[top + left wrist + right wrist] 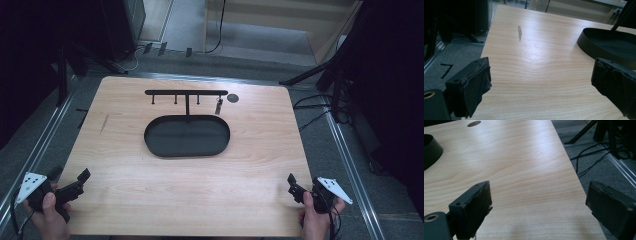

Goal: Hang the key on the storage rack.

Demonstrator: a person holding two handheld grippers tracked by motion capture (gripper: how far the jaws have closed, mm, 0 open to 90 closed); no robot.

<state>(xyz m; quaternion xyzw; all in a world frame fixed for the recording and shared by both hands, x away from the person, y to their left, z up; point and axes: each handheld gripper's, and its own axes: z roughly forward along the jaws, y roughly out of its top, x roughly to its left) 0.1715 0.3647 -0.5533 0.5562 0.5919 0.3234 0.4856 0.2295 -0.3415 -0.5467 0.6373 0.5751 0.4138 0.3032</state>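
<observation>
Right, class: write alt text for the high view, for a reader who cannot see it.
A wooden table holds a black oval tray with a T-shaped hook stand rising from its far edge; a small item hangs from the bar's right end. At the near corners, a person holds the open left hand-held gripper and right hand-held gripper.

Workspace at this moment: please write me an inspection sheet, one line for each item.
Surface: wooden table, one dark mark near its left side, round hole at the far edge.
Job's things: black oval tray with T-shaped hook stand; a small item hangs from the right hook.
Clutter: nothing seen.
Grippers: left claw open at the near left corner; right claw open at the near right corner; both empty.
Cables: black cables on the floor right of the table.
Surroundings: grey carpet, dark tripod legs.
</observation>
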